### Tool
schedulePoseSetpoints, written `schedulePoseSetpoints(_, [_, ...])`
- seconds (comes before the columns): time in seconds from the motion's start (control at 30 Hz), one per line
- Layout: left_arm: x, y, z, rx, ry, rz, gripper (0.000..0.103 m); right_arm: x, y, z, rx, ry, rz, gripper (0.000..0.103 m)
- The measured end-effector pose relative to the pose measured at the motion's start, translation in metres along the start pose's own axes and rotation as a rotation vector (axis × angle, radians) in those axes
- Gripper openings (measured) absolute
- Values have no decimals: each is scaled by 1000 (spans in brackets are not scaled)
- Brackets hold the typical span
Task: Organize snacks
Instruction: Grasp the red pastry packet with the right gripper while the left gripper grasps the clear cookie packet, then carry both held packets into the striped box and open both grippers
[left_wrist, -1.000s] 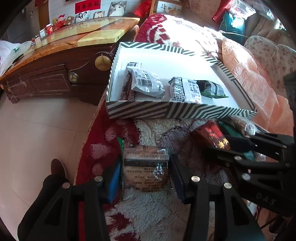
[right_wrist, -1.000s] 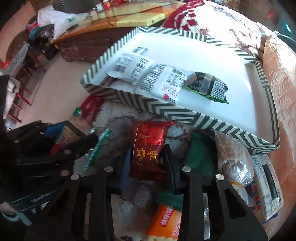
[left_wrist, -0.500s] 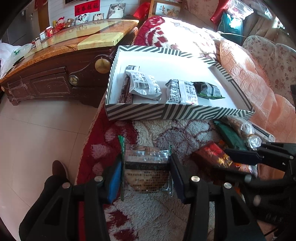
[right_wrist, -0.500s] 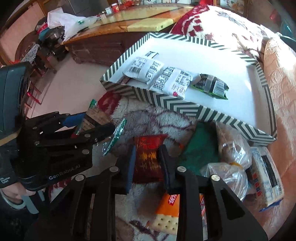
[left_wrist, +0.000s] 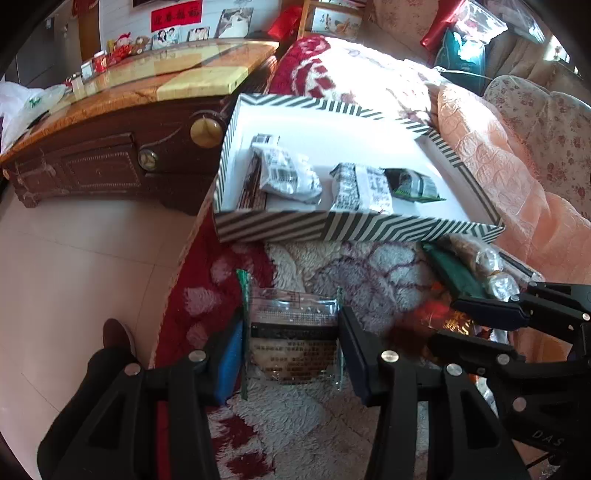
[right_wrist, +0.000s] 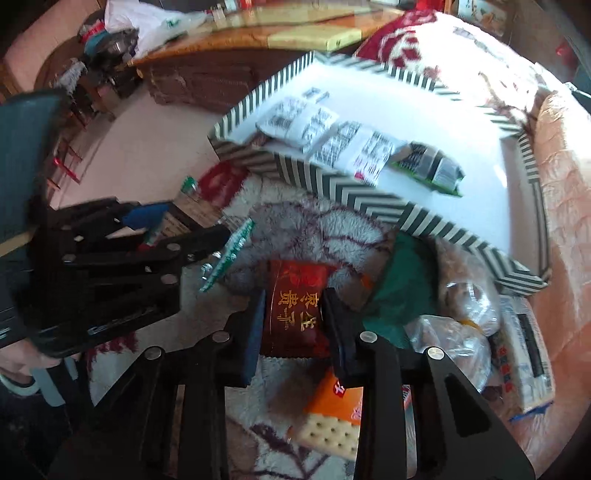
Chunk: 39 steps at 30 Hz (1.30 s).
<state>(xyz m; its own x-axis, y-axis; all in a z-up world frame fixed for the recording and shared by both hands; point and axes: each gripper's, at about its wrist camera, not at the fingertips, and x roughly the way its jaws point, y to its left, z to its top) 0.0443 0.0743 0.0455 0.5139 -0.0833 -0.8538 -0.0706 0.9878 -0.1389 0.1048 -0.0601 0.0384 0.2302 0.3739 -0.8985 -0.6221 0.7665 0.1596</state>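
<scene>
My left gripper (left_wrist: 291, 343) is shut on a brown snack packet (left_wrist: 293, 341) with a clear top and green edge, held above the shaggy rug (left_wrist: 369, 273). My right gripper (right_wrist: 293, 321) is shut on a dark red packet (right_wrist: 295, 306) with gold characters, also lifted over the rug. It shows at the right of the left wrist view (left_wrist: 439, 325). Ahead lies a striped box lid (left_wrist: 332, 227) with white inside, holding several packets: two white ones (left_wrist: 288, 173) (left_wrist: 364, 188) and a green one (left_wrist: 413, 186). The same lid shows in the right wrist view (right_wrist: 343, 184).
Loose snacks lie right of my right gripper: an orange cracker pack (right_wrist: 332, 424), a green packet (right_wrist: 402, 291), clear bagged buns (right_wrist: 458, 321), a white box (right_wrist: 524, 347). A wooden cabinet (left_wrist: 110, 155) stands left, tiled floor (left_wrist: 74, 280) beside the rug, a peach cover (left_wrist: 517, 177) right.
Both grippers have lifted and drawn back with their packets. The right gripper's red packet has turned more upright; the box lid looks farther away than a second ago.
</scene>
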Motion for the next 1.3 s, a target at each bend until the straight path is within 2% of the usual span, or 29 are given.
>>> schedulePoseSetpoints(0.1, [-6,-4,2,12,-11,-2,51,-9,-2,-1,6,-19,1,30])
schedulePoseSetpoints(0.17, [-7,-6,2,18,-13,7,47,-9,-3,-3,4,-11,1,30])
schedulePoseSetpoints(0.3, [-5,-6,-1,18,-4,8,47,-3,-1,-10,-13,60,-9,30])
schedulePoseSetpoints(0.37, [-4,-7,-3,28,-1,12,47,3,-1,-16,-9,104,-3,34])
schedulePoseSetpoints(0.5, [0,-6,-5,25,1,16,47,9,4,-18,-28,133,-15,34])
schedulePoseSetpoints(0.57, [-1,-1,-3,-3,2,1,51,14,7,-16,-50,140,-28,34])
schedulePoseSetpoints(0.7, [7,3,1,-11,26,-11,70,27,15,-20,-110,138,-48,33])
schedulePoseSetpoints(0.77, [16,1,3,-16,54,-10,71,24,15,-23,-101,121,-45,32])
schedulePoseSetpoints(0.83, [23,-3,3,-3,84,-36,71,21,13,-26,-90,107,-41,31])
schedulePoseSetpoints(0.87, [24,-5,1,3,85,-45,64,19,11,-28,-86,106,-39,31])
schedulePoseSetpoints(0.97, [23,-6,-5,26,69,-38,54,10,9,-32,-73,92,-35,30])
schedulePoseSetpoints(1.07, [9,0,-3,-3,45,-56,53,7,3,-27,-57,72,-27,30])
schedulePoseSetpoints(1.3, [-21,-3,13,9,-35,-47,53,-22,-8,-17,-19,-7,-9,30])
